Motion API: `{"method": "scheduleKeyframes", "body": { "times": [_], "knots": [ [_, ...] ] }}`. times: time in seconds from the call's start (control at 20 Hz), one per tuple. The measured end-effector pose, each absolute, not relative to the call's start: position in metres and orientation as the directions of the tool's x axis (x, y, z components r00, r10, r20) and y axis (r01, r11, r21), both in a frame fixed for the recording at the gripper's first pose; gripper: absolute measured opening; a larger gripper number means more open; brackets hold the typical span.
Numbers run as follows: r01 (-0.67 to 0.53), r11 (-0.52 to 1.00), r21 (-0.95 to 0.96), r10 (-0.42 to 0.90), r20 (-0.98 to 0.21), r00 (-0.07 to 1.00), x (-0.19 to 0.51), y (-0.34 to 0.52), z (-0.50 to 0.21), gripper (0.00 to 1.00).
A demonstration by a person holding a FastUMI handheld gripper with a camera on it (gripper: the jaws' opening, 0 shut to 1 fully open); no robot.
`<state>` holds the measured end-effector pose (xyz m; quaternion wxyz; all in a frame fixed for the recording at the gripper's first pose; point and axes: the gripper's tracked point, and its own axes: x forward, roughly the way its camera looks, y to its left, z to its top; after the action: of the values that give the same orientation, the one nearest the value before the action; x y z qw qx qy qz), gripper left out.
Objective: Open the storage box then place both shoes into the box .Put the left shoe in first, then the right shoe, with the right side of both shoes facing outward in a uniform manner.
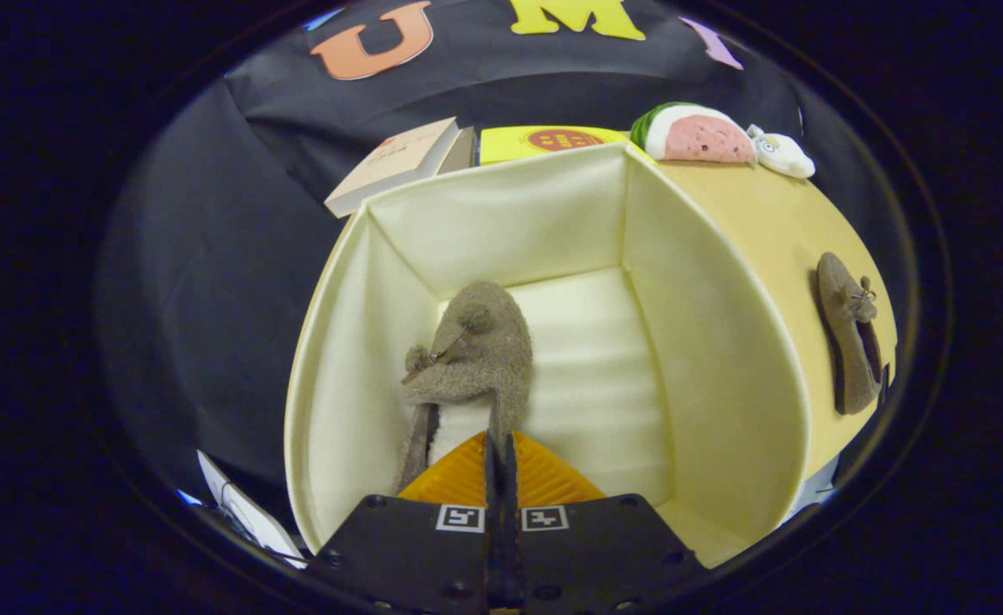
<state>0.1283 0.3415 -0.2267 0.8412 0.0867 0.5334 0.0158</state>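
The gripper point(501, 448) fingers pinch the heel rim of the fuzzy brown shoe point(476, 350), whose toe points to 12 o'clock inside the open cream box point(715, 342).

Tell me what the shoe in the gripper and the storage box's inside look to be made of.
The shoe, pinched at its rim by the closed gripper, looks like grey-brown suede or felted fabric: matte, fuzzy nap, small bow on the toe. The storage box seems lined with cream fabric or leatherette over stiff board: smooth, faint sheen, crisp seams at the corners. The second shoe lying outside the box looks the same.
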Motion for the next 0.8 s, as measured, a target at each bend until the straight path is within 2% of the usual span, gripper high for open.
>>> {"method": "scheduleKeyframes", "body": {
  "times": [0.2,0.3,0.5,0.65,0.8],
  "knots": [
    [0.050,0.985,0.167,0.125,-0.876,0.466,0.136,0.335,-0.218,0.09],
    [0.022,0.989,0.147,0.116,-0.859,0.499,0.136,0.330,-0.205,0.35],
    [-0.001,0.985,0.171,0.140,-0.806,0.575,0.131,0.324,-0.162,0.80],
    [-0.025,0.987,0.161,0.141,-0.760,0.635,0.126,0.310,-0.123,0.92],
    [-0.059,0.986,0.156,0.155,-0.724,0.672,0.120,0.286,-0.083,0.92]
  ]
}}
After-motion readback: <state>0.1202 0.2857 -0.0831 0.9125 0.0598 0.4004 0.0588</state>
